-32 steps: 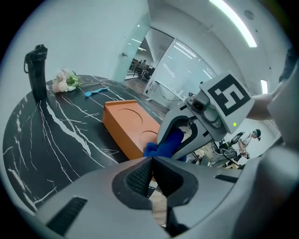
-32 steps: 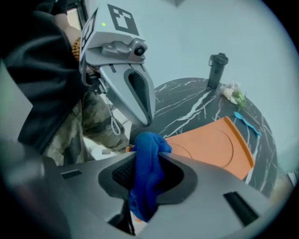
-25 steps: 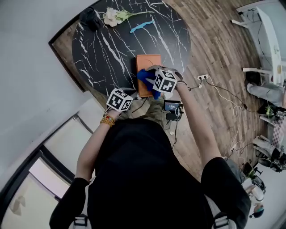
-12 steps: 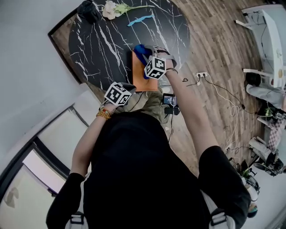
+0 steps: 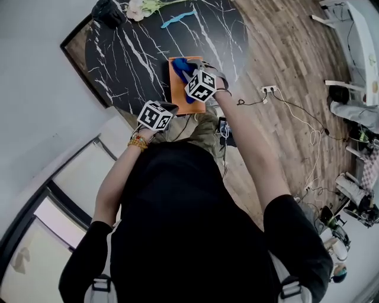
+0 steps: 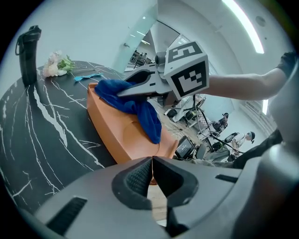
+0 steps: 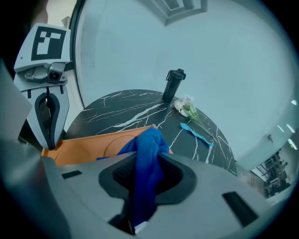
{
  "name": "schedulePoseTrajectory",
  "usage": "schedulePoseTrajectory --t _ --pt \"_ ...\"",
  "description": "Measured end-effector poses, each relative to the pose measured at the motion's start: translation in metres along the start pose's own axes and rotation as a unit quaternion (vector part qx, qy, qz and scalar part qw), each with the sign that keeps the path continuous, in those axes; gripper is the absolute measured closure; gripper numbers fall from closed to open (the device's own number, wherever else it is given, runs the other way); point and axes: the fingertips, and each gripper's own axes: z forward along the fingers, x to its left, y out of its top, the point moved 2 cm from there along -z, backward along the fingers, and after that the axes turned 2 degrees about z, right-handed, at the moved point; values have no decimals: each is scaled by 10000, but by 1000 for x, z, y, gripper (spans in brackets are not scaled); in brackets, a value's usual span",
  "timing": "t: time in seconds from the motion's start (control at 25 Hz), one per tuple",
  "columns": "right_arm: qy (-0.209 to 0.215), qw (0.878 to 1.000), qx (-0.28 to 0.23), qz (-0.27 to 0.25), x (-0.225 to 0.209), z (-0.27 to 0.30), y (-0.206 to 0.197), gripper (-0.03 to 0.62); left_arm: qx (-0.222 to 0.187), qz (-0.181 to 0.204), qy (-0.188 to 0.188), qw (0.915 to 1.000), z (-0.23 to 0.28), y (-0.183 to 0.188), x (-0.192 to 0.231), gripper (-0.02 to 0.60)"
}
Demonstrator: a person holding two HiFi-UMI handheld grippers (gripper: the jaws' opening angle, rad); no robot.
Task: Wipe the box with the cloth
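An orange box (image 5: 177, 94) lies on the black marble table (image 5: 127, 53), near its front edge. My right gripper (image 5: 188, 74) is over the box's far half with a blue cloth (image 5: 182, 66) between its closing jaws. In the right gripper view the cloth (image 7: 147, 154) hangs through the right gripper (image 7: 147, 175) onto the box (image 7: 88, 144). My left gripper (image 5: 173, 108) is shut and empty at the box's near end. The left gripper view shows the left gripper (image 6: 152, 161) just before the box (image 6: 121, 135), with the cloth (image 6: 135, 102) draped on top.
At the table's far side stand a black bottle (image 5: 108, 12), a white flower (image 5: 139, 7) and a light-blue strip (image 5: 177, 19). Right of the table, cables and a power strip (image 5: 269, 89) lie on the wooden floor. A small device (image 5: 228, 130) sits below the table edge.
My right gripper has carried the cloth along the box's top, from its near part to its far part. The left gripper has shifted slightly towards the box's near end.
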Motion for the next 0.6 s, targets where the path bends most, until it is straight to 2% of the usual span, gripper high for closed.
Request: schedulePoseTrajectory --t 0.24,0.48,0.6 --pt "54 9991 -28 415 23 -11 -7 513 134 316 31 9994 1 -1 -2 575" --pt "-499 9988 1 5 46 -21 -13 513 -26 243 -158 9996 2 1 -2 575" --pt "-443 9989 125 18 60 -27 -15 513 25 261 -134 9996 -3 -2 1 574"
